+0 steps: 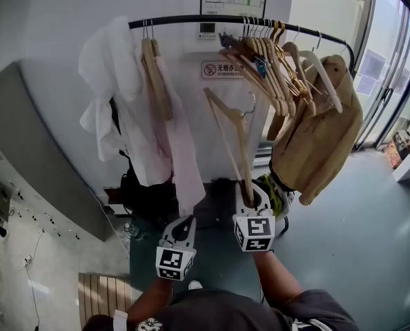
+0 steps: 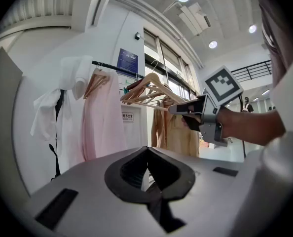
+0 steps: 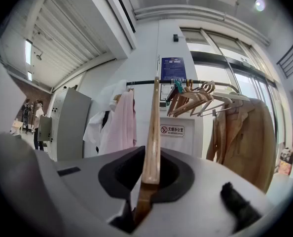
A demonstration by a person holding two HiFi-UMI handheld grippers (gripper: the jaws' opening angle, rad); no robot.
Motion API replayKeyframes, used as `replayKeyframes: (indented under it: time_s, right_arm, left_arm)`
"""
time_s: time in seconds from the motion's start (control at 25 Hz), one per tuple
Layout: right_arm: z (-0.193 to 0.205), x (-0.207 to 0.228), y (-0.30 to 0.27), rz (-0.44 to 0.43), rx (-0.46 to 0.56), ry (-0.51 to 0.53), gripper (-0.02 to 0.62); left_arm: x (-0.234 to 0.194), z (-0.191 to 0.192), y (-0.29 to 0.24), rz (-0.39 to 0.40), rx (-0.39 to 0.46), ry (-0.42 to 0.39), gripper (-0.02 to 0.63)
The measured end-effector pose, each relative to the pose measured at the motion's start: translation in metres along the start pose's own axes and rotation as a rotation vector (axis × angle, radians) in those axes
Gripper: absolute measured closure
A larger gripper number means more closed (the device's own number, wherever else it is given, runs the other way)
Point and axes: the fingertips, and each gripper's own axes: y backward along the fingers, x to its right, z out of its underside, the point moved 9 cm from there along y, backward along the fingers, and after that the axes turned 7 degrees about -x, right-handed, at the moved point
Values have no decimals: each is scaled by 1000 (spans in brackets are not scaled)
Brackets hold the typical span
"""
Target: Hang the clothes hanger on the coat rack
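— Nearest the lens, the left gripper (image 1: 183,221) is seen with its jaws pressed together and nothing between them. It is held low, well below the rail (image 1: 191,21).

— And the right gripper (image 1: 250,190)?

— It is clamped on the lower end of one arm of the wooden hanger (image 1: 243,150), its jaws kept apart only by the wood. The hanger is held upright below the rail, and its hook (image 1: 253,105) is not yet on the rail.

— Which step is judged to be in hand?

— The carry to the rail, it would seem, since the hanger is gripped but not hung.

— Where could it be placed?

— A bare stretch of rail is left between the pink garment (image 1: 181,157) and the bunch of wooden hangers (image 1: 270,71). The tan jacket (image 1: 322,136) is hung beyond that bunch.

— What is called for next?

— The hanger would have to be raised until the hook is above the rail and turned so that the hook's opening faces down. It would then be lowered onto the bare stretch before the grip is let go. Care would be needed so that the bunch beside that stretch is not knocked.
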Motion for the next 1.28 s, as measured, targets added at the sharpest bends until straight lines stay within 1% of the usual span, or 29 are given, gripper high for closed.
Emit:
replayKeyframes:
  time_s: [0.16, 0.24, 0.36, 0.68, 0.84, 0.96, 1.08, 1.28]
  right_arm:
    - [-30, -1, -42, -23, -47, -2, 551]
    - [-47, -1, -61, -34, -52, -2, 551]
    - [-73, -1, -85, -51, -56, 3, 551]
    - [-146, 11, -138, -77, -41, 11, 551]
    - [-179, 27, -164, -78, -69, -18, 551]
    - [-194, 38, -183, -72, -111, -19, 551]
    - [-205, 43, -194, -57, -144, -6, 551]
    - [-209, 44, -208, -67, -186, -4, 551]
  left_arm:
    - [-28, -3, 4, -20, -6, -5, 597]
    - [-37, -4, 7, -18, -6, -14, 597]
    - [-48, 0, 14, -27, -11, -3, 597]
    - [-58, 12, 27, -75, -13, 42, 597]
    - [-59, 19, 32, -103, -15, 76, 597]
    - [-58, 21, 35, -115, -12, 87, 597]
    - [-62, 20, 40, -144, -3, 99, 597]
    - [-68, 17, 43, -188, 10, 107, 597]
